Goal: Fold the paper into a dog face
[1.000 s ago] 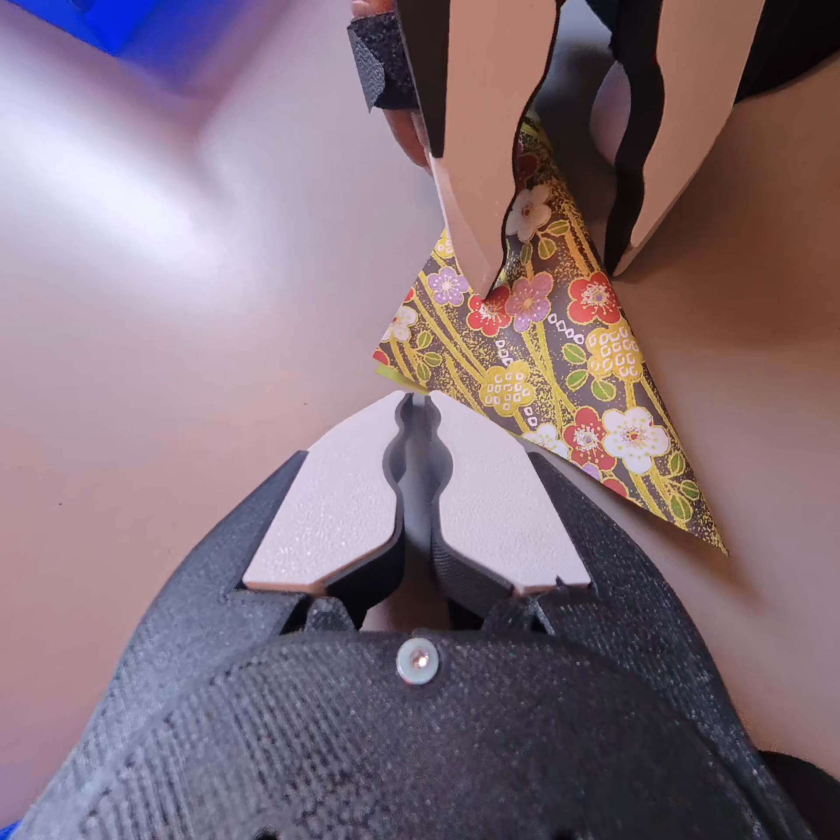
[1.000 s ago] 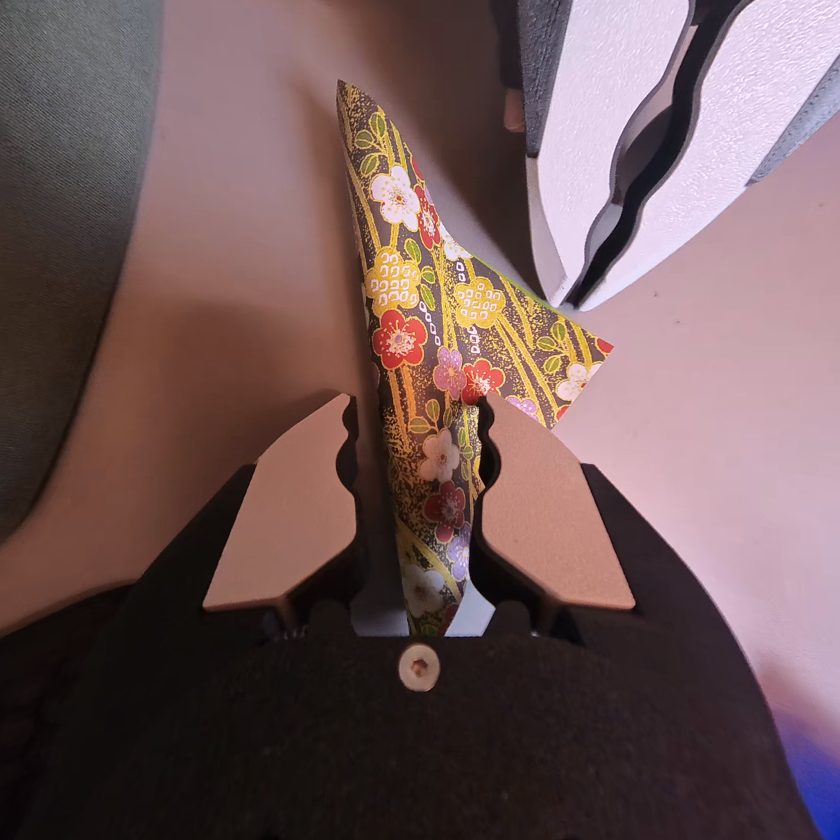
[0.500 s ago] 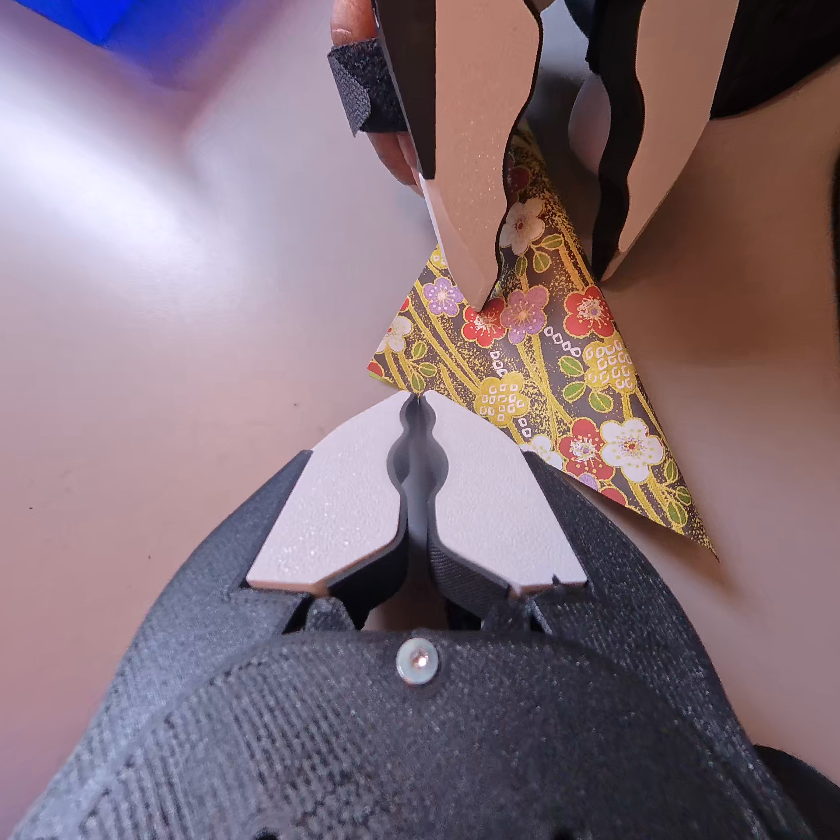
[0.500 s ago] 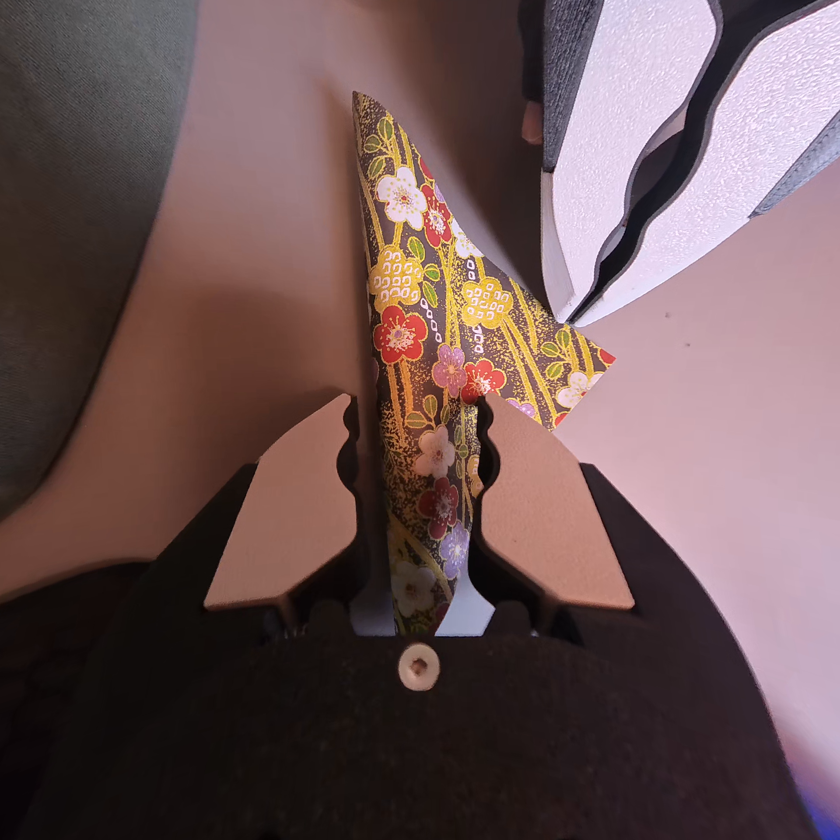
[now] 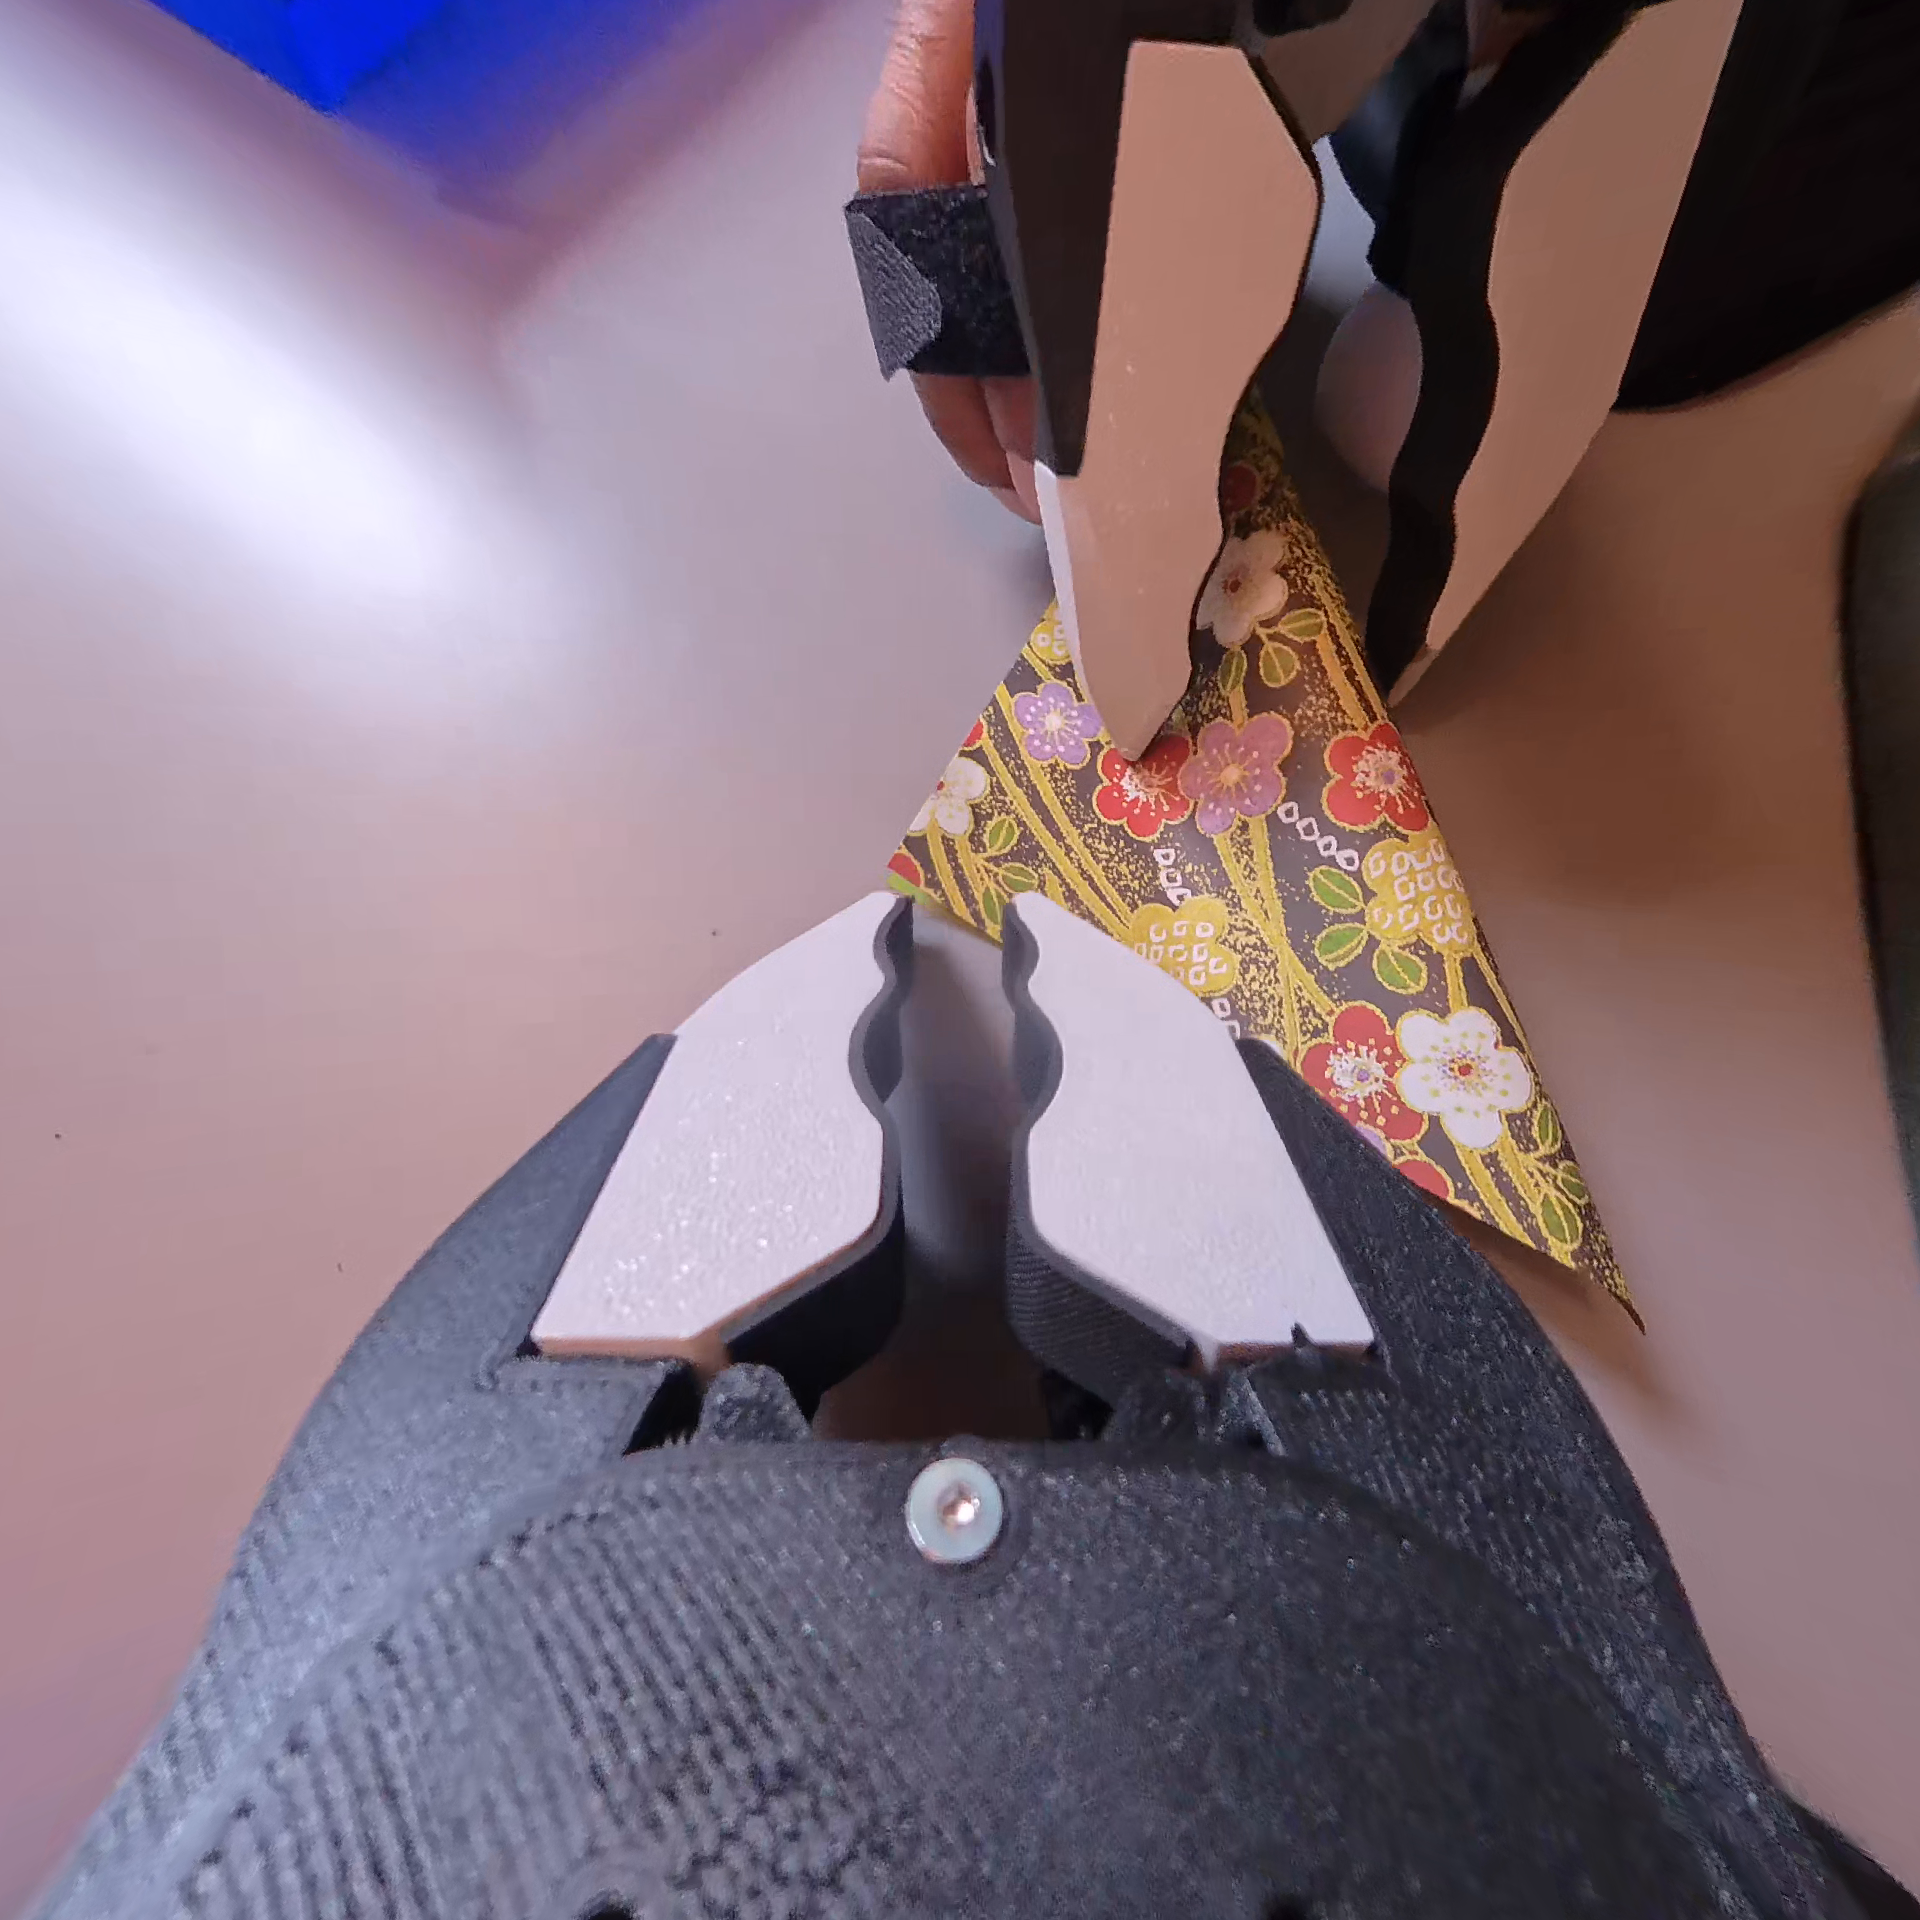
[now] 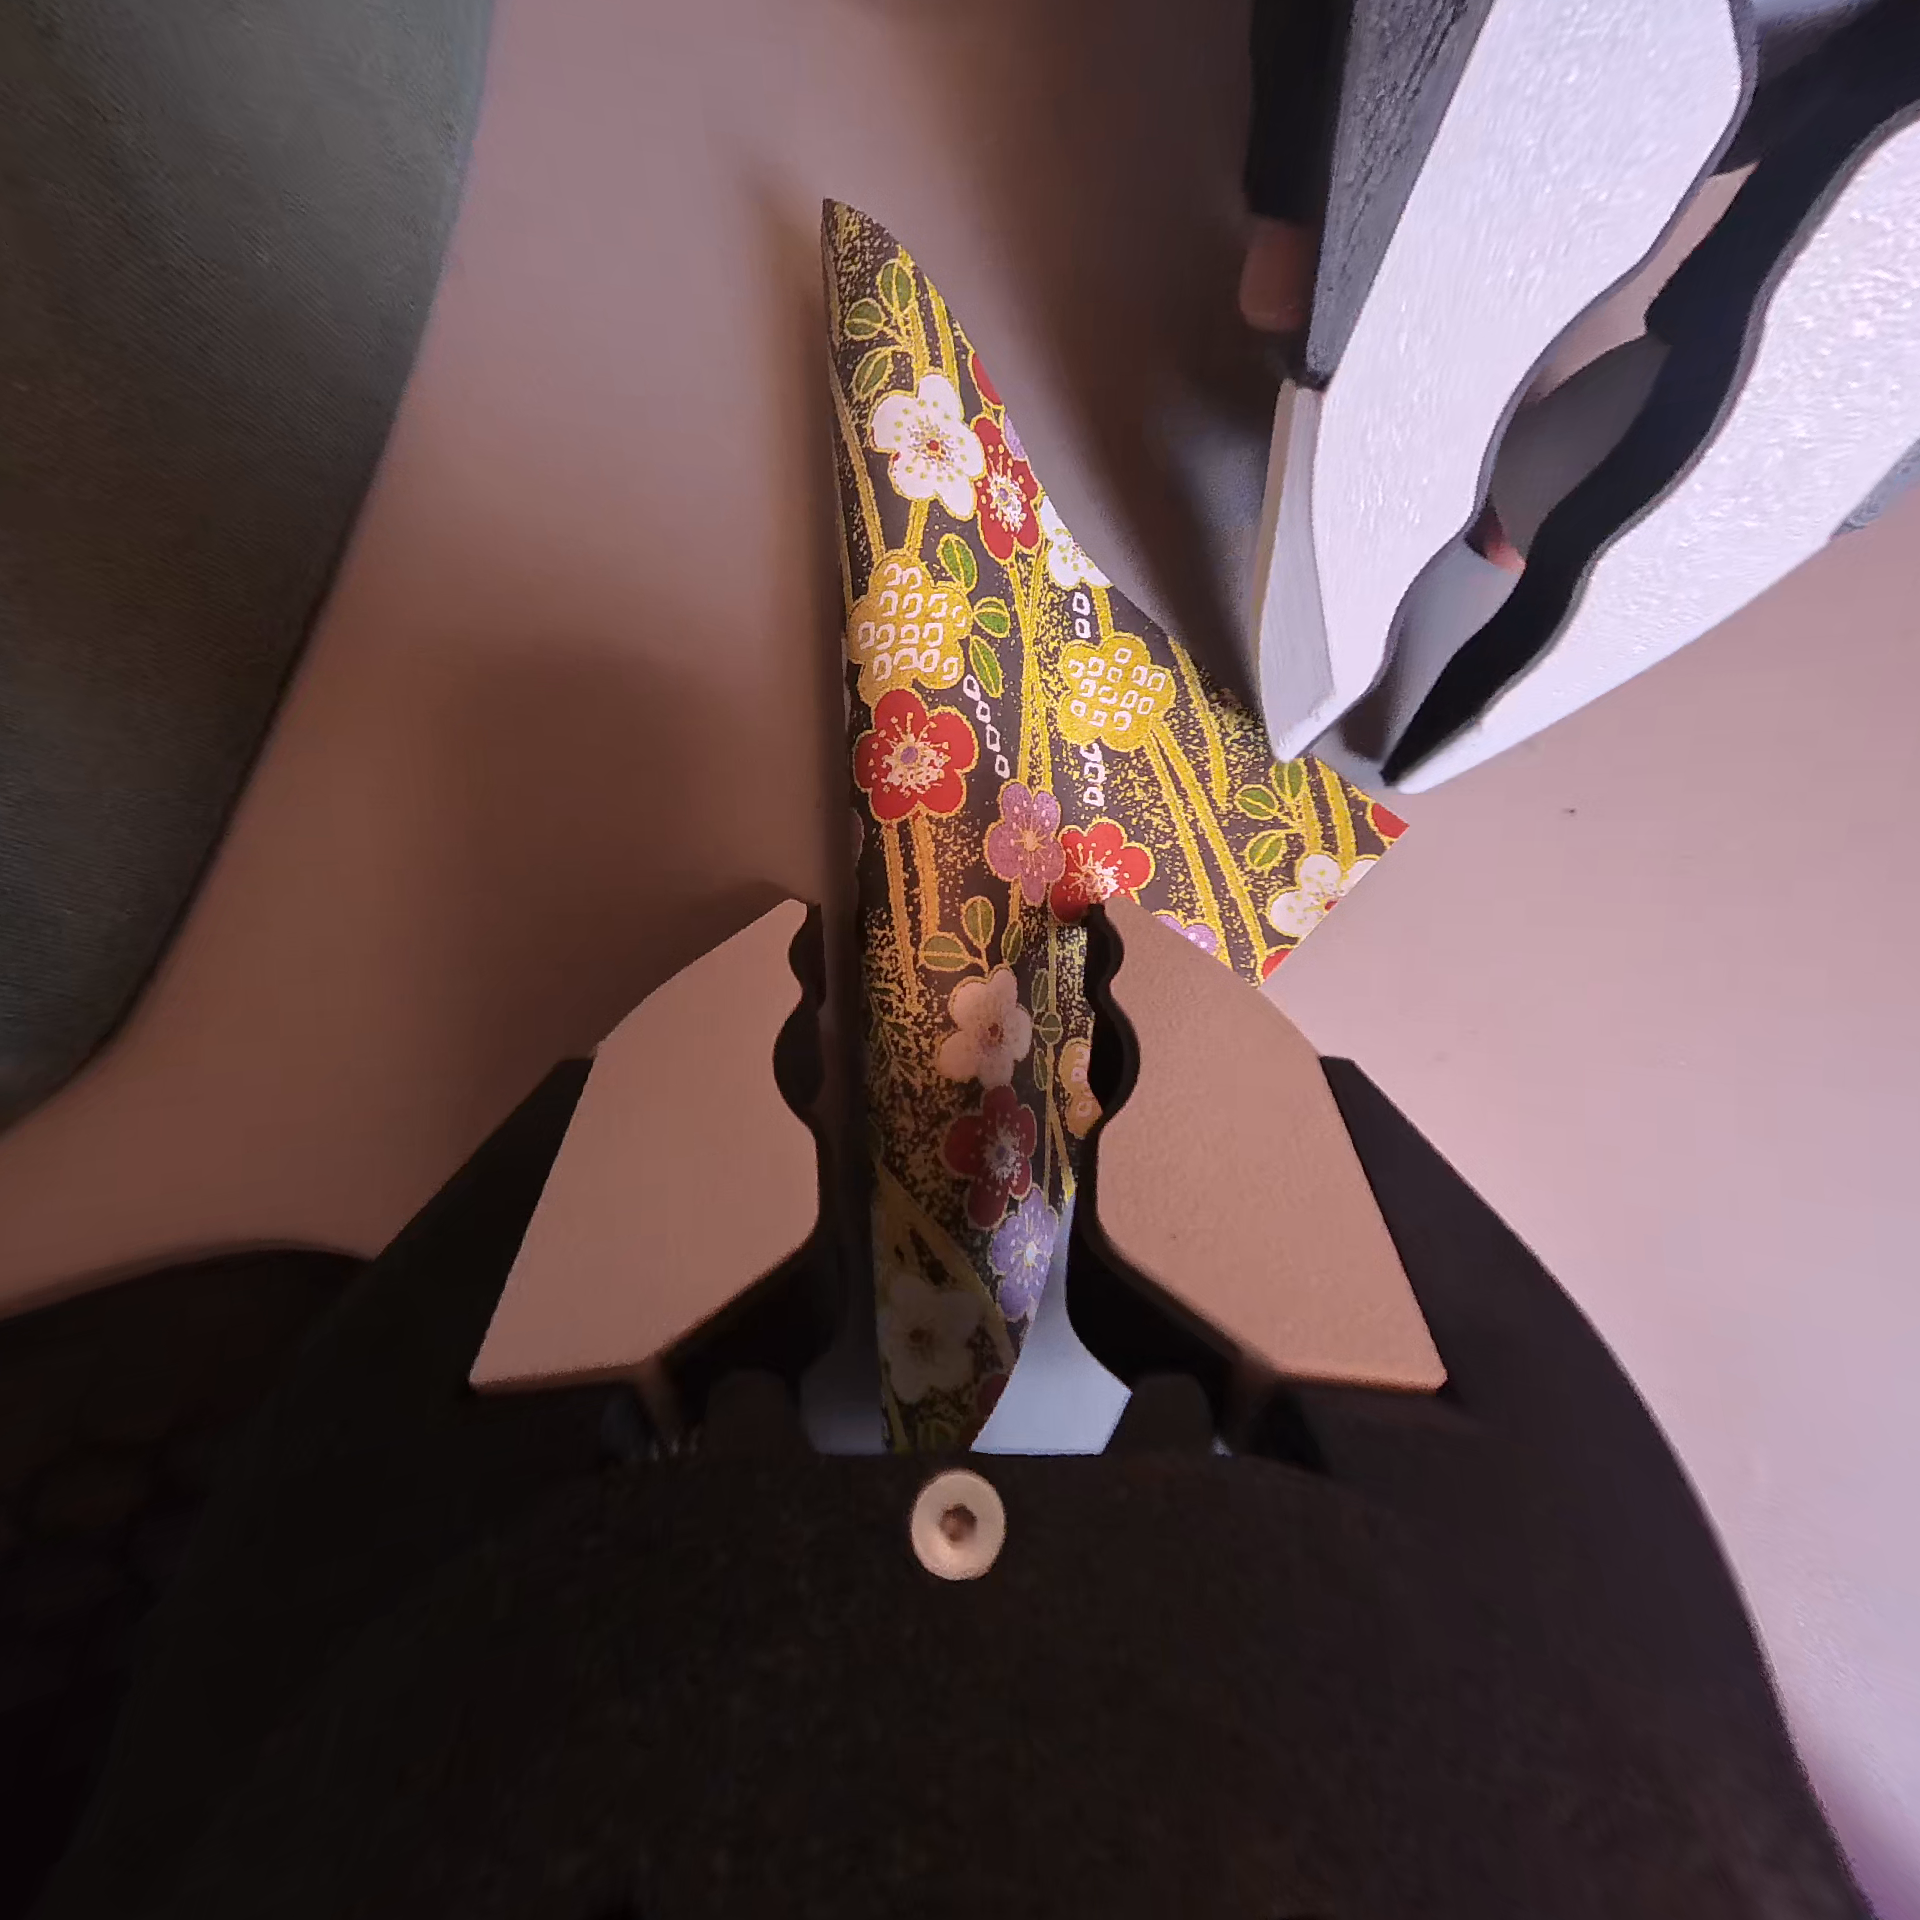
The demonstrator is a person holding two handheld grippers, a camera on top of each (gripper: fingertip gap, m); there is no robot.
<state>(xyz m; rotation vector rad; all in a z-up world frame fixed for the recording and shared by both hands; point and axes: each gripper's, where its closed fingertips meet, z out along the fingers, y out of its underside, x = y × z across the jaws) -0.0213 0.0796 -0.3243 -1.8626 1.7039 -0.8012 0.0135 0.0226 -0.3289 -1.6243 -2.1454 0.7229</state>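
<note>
Left tool (image 5: 956, 914) is parting from clenched, now released beside the floral origami paper (image 5: 1299, 894) | right tool (image 6: 945, 925) is straddling the triangle, released, on the bench (image 5: 416, 831) | ear fold pending; next is pinching a corner.

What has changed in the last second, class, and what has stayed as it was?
The left gripper, shut a second ago at the corner of the folded paper, has opened. The right gripper stays open around the paper's raised part, one fingertip pressing on it. The paper lies where it was on the table.
</note>
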